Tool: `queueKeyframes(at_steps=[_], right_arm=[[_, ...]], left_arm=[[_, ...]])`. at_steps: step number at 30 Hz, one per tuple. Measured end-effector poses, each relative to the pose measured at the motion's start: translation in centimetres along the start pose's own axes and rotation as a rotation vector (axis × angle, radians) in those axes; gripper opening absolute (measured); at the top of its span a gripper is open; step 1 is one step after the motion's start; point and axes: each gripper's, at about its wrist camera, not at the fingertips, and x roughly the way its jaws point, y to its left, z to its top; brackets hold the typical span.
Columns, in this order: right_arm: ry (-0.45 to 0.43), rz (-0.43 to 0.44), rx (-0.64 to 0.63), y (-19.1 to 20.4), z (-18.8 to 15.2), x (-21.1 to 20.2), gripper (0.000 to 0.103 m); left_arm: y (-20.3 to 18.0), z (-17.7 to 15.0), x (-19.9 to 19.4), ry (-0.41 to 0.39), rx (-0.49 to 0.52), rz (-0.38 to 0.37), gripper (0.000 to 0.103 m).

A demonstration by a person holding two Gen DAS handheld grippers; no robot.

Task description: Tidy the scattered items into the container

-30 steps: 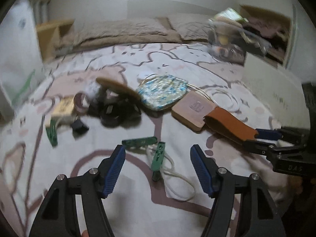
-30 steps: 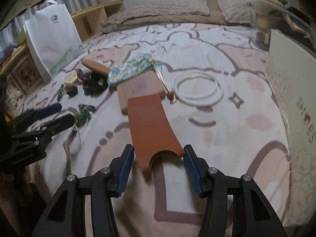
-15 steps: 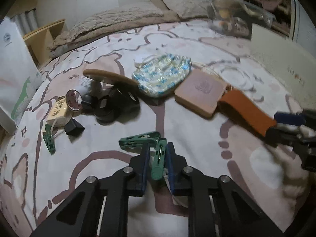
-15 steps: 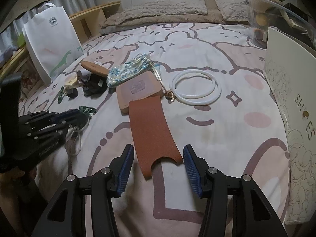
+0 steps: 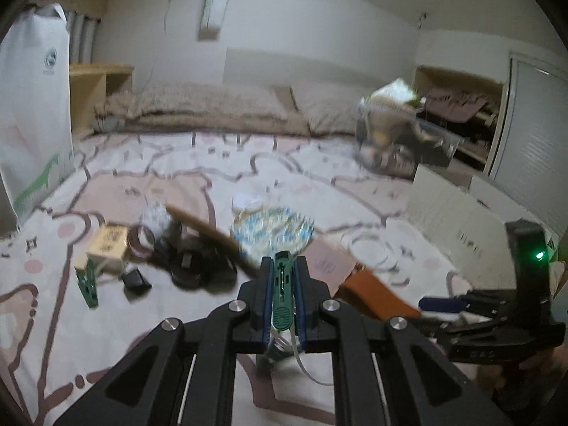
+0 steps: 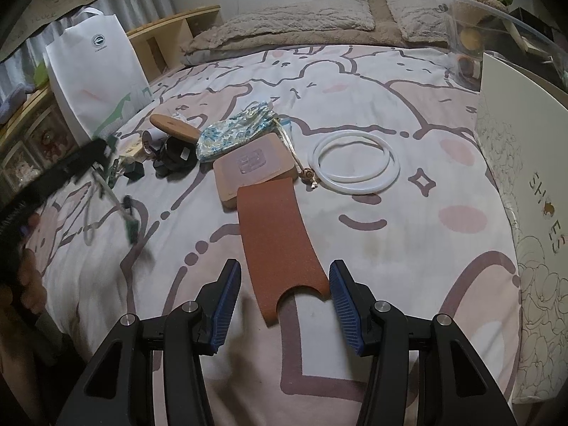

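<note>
Centrally, left claw (image 5: 282, 294) pinches a light, rigid green clothespin (image 5: 282, 293) at mid-body, cord dangling; right claw (image 6: 282, 305) open astride the flexible brown sheet (image 6: 277, 234).

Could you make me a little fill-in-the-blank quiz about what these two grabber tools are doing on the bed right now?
1. The left gripper is clamped on a ____ clothes peg.
2. The right gripper has its jaws ____, with nothing pinched between them.
3. The brown strip lies with its far end on the ____ box.
4. The white ring lies flat on the ____.

Missing words: green; open; pink; bed
</note>
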Motion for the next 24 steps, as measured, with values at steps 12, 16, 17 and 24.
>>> queueKeyframes(at_steps=[12, 16, 17, 24], right_arm=[[-0.005, -0.001, -0.008, 0.2, 0.0, -0.2, 0.053], [-0.007, 0.001, -0.014, 0.3, 0.0, -0.2, 0.053], [-0.007, 0.000, -0.015, 0.4, 0.0, -0.2, 0.053], [0.001, 0.027, 0.014, 0.0, 0.1, -0.1, 0.053]], left_arm=[[-1.2, 0.5, -1.9, -0.200, 0.154, 0.202, 0.010], [-1.1, 0.4, -1.9, -0.201, 0.173, 0.220, 0.010], [-1.1, 0.2, -1.8, -0.191, 0.175, 0.218, 0.010], [0.4, -0.5, 1.3, 0.002, 0.112, 0.190, 0.046]])
